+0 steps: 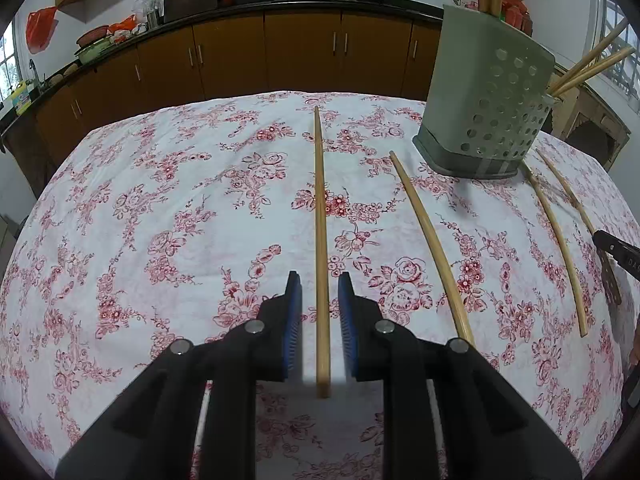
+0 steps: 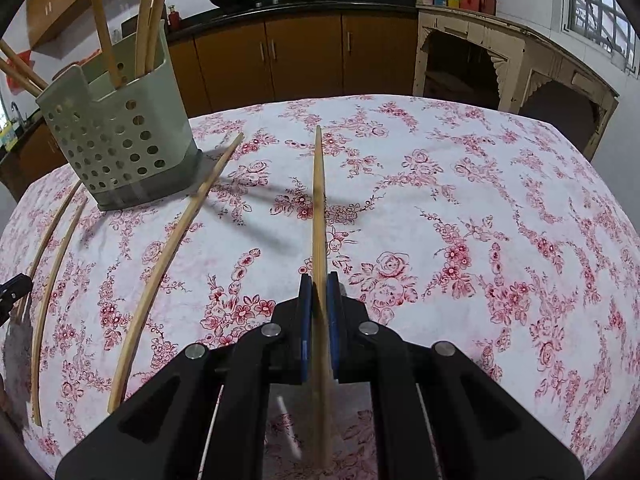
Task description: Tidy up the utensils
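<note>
My left gripper [image 1: 320, 280] is open, its blue pads a little apart on either side of a wooden chopstick [image 1: 320, 220] that lies on the floral tablecloth; neither pad touches it. My right gripper [image 2: 319, 280] is shut on another chopstick [image 2: 319, 200], which points away from me, just above the cloth. A grey-green perforated utensil holder [image 1: 488, 96] [image 2: 120, 132] stands at the far side between the two grippers, with several chopsticks upright in it.
Three more chopsticks lie loose on the cloth: one [image 1: 432, 248] [image 2: 172, 252] by the holder's base, and two thin curved ones [image 1: 556, 248] [image 2: 52, 280]. Brown kitchen cabinets [image 1: 304, 52] and a counter with woks run behind the table. A cream side table [image 2: 500, 60] stands at the right.
</note>
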`<state>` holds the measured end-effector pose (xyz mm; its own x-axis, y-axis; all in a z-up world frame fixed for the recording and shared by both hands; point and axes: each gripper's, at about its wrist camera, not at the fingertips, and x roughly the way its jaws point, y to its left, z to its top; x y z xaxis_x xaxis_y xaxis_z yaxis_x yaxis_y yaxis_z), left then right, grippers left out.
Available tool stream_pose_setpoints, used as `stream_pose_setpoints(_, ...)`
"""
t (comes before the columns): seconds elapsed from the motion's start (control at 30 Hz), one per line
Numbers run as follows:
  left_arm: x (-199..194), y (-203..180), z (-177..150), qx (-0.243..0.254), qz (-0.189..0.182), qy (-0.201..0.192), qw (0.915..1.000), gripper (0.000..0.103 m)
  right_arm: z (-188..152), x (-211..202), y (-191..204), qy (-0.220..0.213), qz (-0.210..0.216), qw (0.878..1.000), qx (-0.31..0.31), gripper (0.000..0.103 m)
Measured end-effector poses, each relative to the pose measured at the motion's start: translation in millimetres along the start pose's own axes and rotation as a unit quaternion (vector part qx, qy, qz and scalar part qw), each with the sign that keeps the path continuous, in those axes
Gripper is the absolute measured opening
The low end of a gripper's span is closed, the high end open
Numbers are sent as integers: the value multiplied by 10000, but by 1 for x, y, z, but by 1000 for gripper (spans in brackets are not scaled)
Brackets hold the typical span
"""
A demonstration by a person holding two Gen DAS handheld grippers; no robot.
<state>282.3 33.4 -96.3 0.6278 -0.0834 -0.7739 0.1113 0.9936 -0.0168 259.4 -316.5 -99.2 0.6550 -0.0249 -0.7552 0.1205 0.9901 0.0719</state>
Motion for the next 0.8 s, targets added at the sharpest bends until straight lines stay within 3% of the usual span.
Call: stream_pose_setpoints(0.8,0,0,1,-12,82,11,10000,22,0,0,-2,8,67,10000,64,9)
